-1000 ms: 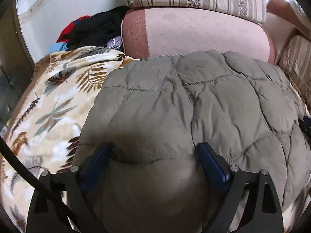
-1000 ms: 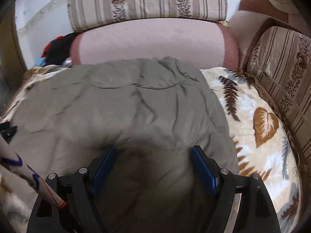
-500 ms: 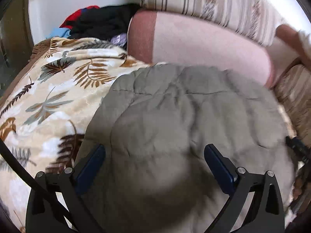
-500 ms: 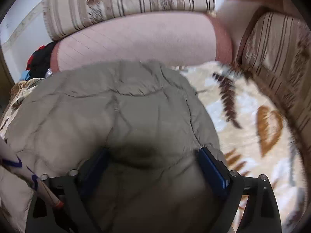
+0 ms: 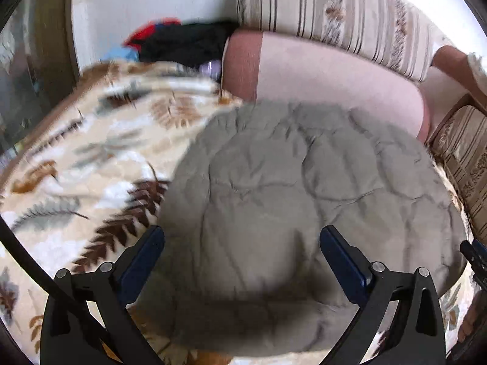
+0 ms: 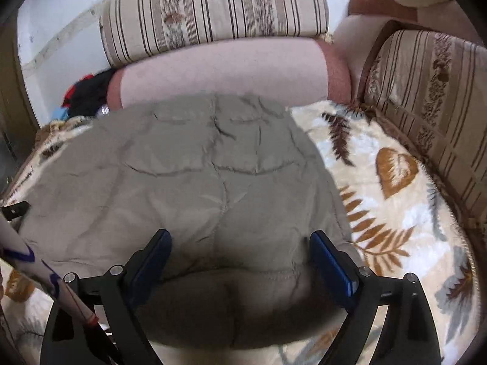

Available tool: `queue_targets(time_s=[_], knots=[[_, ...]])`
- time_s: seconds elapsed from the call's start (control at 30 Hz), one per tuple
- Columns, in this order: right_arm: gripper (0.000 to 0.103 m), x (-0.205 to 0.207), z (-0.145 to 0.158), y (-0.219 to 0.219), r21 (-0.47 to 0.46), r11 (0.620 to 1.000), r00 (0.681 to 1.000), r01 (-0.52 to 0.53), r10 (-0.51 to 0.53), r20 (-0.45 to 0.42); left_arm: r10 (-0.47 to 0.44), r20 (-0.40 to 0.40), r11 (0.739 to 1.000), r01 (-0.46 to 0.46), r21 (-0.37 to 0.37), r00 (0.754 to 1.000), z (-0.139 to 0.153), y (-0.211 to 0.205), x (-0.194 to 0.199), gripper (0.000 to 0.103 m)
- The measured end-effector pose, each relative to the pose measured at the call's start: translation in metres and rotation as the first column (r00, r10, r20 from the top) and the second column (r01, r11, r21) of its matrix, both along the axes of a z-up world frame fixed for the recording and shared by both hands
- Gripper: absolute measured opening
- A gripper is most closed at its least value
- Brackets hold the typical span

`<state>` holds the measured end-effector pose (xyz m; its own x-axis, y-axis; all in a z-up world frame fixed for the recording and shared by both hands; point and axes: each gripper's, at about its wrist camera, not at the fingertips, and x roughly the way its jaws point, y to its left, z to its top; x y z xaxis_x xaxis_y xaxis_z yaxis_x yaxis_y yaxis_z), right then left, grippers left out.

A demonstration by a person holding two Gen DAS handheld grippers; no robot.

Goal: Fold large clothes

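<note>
A grey-green quilted jacket [image 5: 304, 188] lies folded in a compact bundle on a leaf-print blanket [image 5: 76, 164]. It also shows in the right wrist view [image 6: 188, 176]. My left gripper [image 5: 242, 243] is open, its blue pads spread wide over the bundle's near left part. My right gripper [image 6: 240, 249] is open, its pads wide apart over the near right edge of the jacket. Neither grips any cloth.
A pink bolster [image 5: 334, 82] and striped cushions [image 6: 213, 15] line the back. Another striped cushion [image 6: 426, 97] stands at the right. A pile of dark and red clothes [image 5: 179, 42] lies at the back left. The blanket [image 6: 395, 188] shows right of the jacket.
Both grippers have pulled back and up from the jacket, which they were pressing into a second ago. More of the blanket shows on both sides. The jacket stays in place.
</note>
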<state>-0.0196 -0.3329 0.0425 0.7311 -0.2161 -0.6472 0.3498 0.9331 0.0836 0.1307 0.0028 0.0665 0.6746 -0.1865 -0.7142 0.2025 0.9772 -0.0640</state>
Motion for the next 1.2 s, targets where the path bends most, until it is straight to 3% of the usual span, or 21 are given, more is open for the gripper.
queue_targets(time_s=[0.13,0.3,0.5,0.9,1.07,1.2], knots=[[0.095,-0.029,0.01,0.014,-0.054,0.998,0.999,0.03,-0.029,0.023,0.056,0.166,0.996,-0.067,0.061,0.984,0.037,0.003,-0.048,0.102],[0.095,-0.065,0.014,0.027,-0.049,0.998,0.998,0.045,-0.043,0.044,0.121,0.281,0.988,-0.142,0.056,0.952,0.068,0.014,-0.091,0.102],[0.095,-0.094,0.023,0.044,-0.062,0.997,0.998,0.037,-0.034,0.048,0.144,0.421,0.982,-0.182,0.052,0.895,0.094,0.018,-0.143,0.102],[0.095,-0.138,0.032,0.061,-0.054,0.997,0.998,0.048,-0.045,0.054,0.125,0.469,0.981,-0.179,0.073,0.874,0.098,0.008,-0.201,0.102],[0.095,-0.14,0.027,0.072,-0.034,0.999,0.999,0.015,-0.014,0.041,0.1,0.439,0.987,-0.145,0.07,0.893,0.091,0.004,-0.211,0.103],[0.095,-0.139,0.023,0.081,-0.033,0.999,1.0,-0.009,0.01,0.027,0.062,0.36,0.993,-0.094,0.072,0.931,0.077,-0.001,-0.215,0.102]])
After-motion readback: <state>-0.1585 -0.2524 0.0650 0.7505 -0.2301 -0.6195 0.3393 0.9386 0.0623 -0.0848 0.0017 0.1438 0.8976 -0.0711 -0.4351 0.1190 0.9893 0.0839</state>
